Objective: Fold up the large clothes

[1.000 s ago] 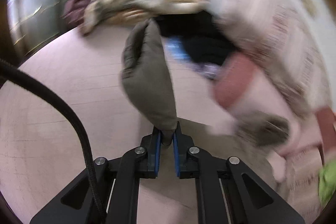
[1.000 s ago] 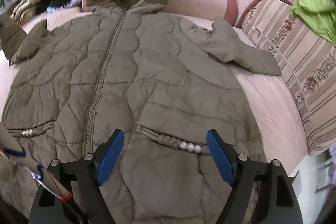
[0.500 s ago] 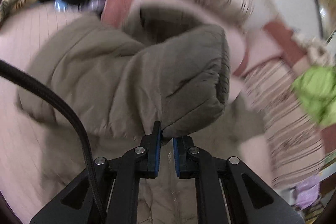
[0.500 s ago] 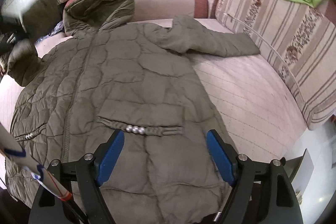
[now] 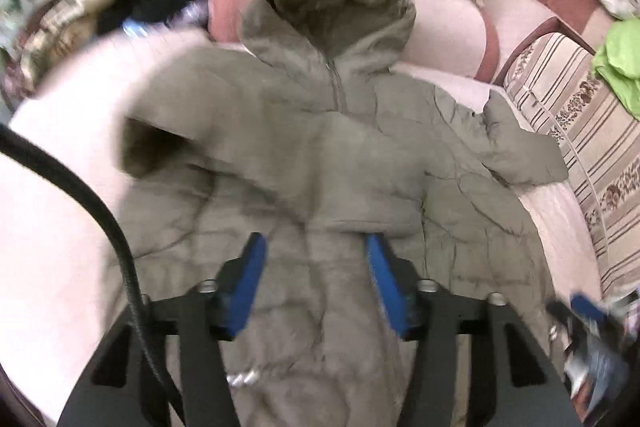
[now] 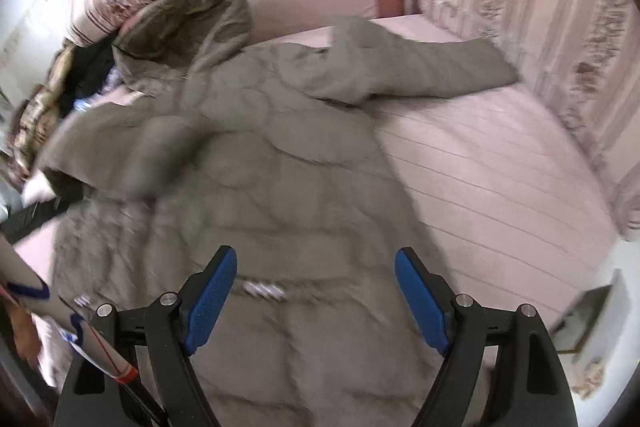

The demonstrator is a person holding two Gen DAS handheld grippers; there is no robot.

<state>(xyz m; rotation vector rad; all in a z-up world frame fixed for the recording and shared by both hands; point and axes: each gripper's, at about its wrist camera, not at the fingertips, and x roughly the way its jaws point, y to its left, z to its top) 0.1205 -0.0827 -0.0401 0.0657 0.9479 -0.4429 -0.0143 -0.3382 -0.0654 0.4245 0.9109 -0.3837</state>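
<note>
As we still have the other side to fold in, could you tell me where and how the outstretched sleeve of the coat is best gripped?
I would take the outstretched sleeve at its cuff end, coming from the striped backrest cushion side with the open right gripper. That end lies flat and free on the pink mattress, pointing away from the coat body.

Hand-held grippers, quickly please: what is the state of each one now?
Left hand-held gripper: open, holding nothing, above the folded-in sleeve of the jacket.
Right hand-held gripper: open, holding nothing, above the jacket's lower front.
</note>
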